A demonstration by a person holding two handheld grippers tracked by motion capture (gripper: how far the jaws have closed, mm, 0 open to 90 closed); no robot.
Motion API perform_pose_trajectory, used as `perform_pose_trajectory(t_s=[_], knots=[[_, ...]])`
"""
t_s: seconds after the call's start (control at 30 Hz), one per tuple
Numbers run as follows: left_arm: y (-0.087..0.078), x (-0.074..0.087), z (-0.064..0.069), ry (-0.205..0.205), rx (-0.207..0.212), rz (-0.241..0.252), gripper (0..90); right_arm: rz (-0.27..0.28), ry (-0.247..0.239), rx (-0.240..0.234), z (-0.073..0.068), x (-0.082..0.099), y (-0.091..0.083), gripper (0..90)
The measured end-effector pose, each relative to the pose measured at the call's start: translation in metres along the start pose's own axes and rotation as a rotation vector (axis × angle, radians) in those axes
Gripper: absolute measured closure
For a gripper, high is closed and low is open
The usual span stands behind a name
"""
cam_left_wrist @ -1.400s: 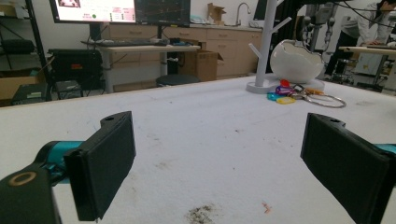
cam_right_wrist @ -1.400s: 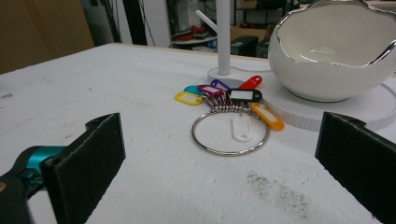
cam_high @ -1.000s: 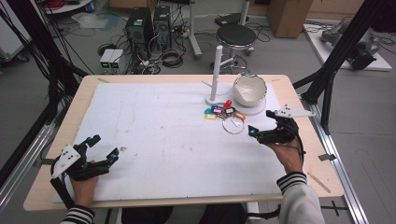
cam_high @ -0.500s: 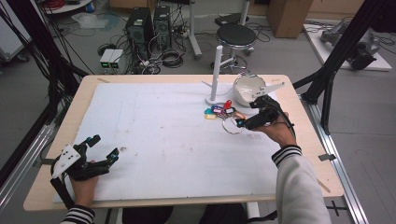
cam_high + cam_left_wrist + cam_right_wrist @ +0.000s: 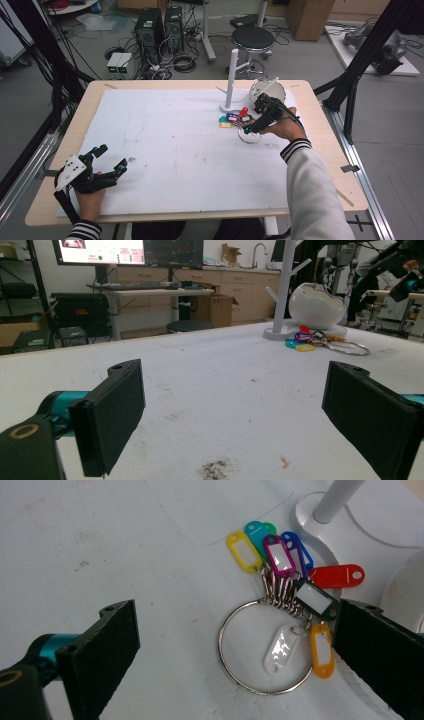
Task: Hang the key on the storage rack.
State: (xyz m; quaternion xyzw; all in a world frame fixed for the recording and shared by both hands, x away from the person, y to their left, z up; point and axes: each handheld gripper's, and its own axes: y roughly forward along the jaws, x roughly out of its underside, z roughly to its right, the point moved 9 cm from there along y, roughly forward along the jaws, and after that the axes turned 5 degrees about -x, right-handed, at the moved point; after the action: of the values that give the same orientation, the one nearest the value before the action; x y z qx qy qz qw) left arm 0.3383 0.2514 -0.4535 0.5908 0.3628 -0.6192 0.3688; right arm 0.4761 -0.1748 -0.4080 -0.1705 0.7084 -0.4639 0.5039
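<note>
jaws of the right gripper (image 5: 235, 650) stand wide apart and hold nothing, one black pad at lower left of the right gripper view, the other at right edge, the key ring (image 5: 267, 647) lying flat on the white mat between them. change over the last second: this gripper has come in from the right side of the table and now hangs low over the ring, centre-right in the high view (image 5: 248, 131). my reading: reach is done, closing on the ring is the step due.

coloured key tags (image 5: 280, 555) fan from the ring toward upper right: yellow, teal, green, purple, blue, red, a black one, plus a clear and an orange tag inside the loop. white label windows all blank; no writing readable.

just beyond, base of the white peg stand (image 5: 320, 510), with a white bowl (image 5: 267, 91) beside it.

left gripper (image 5: 107, 165) unchanged at lower left of the high view, jaws released, empty. monitor (image 5: 125, 251) in its own view: text too small to read.
</note>
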Motion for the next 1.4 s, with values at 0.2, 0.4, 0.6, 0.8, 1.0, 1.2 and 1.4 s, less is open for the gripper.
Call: perform_pose_trajectory(t_s=[0.2, 0.4, 0.6, 0.8, 1.0, 1.2, 1.4], knots=[[0.000, 0.000, 0.000, 0.001, 0.000, 0.000, 10.6, -0.088, -0.003, -0.010, 0.003, 0.008, 0.015, 4.6], [0.000, 0.000, 0.000, -0.001, 0.000, 0.000, 10.6, -0.179, -0.030, -0.046, 0.000, 0.015, 0.031, 6.5], [0.000, 0.000, 0.000, 0.002, 0.001, -0.001, 10.6, -0.258, -0.055, -0.039, 0.000, 0.021, 0.041, 10.6], [0.000, 0.000, 0.000, 0.005, 0.001, -0.001, 10.6, -0.299, -0.043, -0.059, 0.000, 0.025, 0.051, 17.4], [0.000, 0.000, 0.000, 0.002, 0.001, -0.001, 10.6, -0.339, -0.021, -0.072, 0.001, 0.028, 0.056, 23.9], [0.000, 0.000, 0.000, 0.001, 0.000, 0.002, 10.6, -0.369, -0.016, -0.070, 0.003, 0.031, 0.060, 30.5], [0.000, 0.000, 0.000, 0.002, 0.002, 0.000, 10.6, -0.407, -0.016, -0.063, 0.005, 0.034, 0.063, 40.2]])
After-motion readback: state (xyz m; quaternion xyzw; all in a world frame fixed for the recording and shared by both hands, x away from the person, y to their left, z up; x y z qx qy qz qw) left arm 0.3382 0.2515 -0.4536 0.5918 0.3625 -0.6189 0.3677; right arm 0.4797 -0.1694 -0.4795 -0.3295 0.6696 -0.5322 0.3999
